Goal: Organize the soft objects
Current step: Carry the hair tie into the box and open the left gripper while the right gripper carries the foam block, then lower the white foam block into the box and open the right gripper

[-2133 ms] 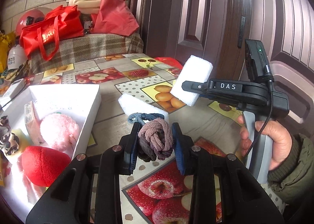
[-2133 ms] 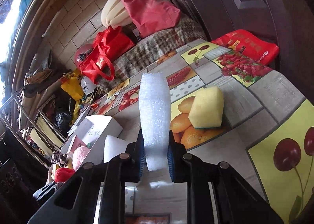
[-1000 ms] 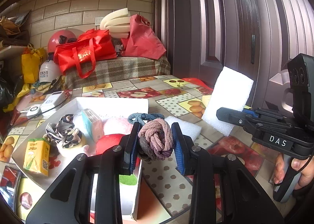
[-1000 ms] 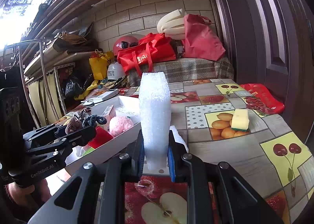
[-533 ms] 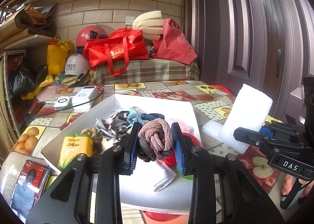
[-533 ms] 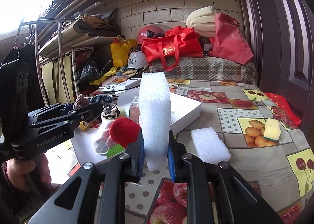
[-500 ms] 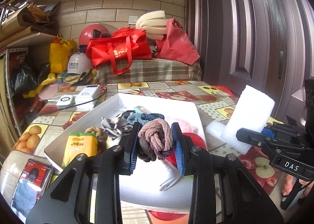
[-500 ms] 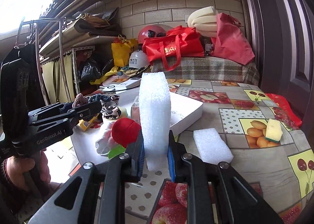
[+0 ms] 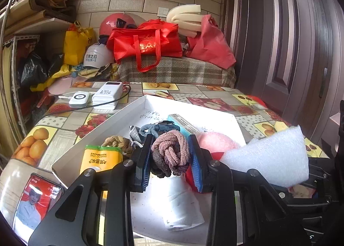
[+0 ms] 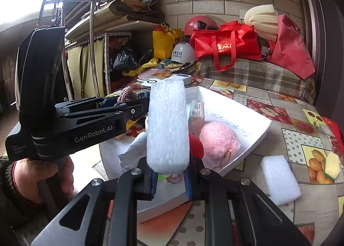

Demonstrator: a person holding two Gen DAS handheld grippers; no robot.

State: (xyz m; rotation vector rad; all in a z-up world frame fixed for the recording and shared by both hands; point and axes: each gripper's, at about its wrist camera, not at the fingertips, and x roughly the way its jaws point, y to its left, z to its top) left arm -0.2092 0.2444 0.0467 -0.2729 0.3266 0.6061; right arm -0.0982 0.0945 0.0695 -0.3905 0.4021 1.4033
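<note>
Over the white box [image 9: 137,110], the left gripper [image 9: 169,157] is clamped on a knot of hair ties [image 9: 169,153]; beside it the right gripper [image 10: 171,179] pinches a foam block [image 10: 167,125]. Neither is dropped yet. The pink pompom [image 10: 218,140] already lies inside; right of the box, another foam pad [image 10: 279,179] waits on the desk [image 10: 268,151].

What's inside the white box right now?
In the white box: pink pom-pom, red plush, tissue packs, hair ties, white roll. The grippers hide the rest.
</note>
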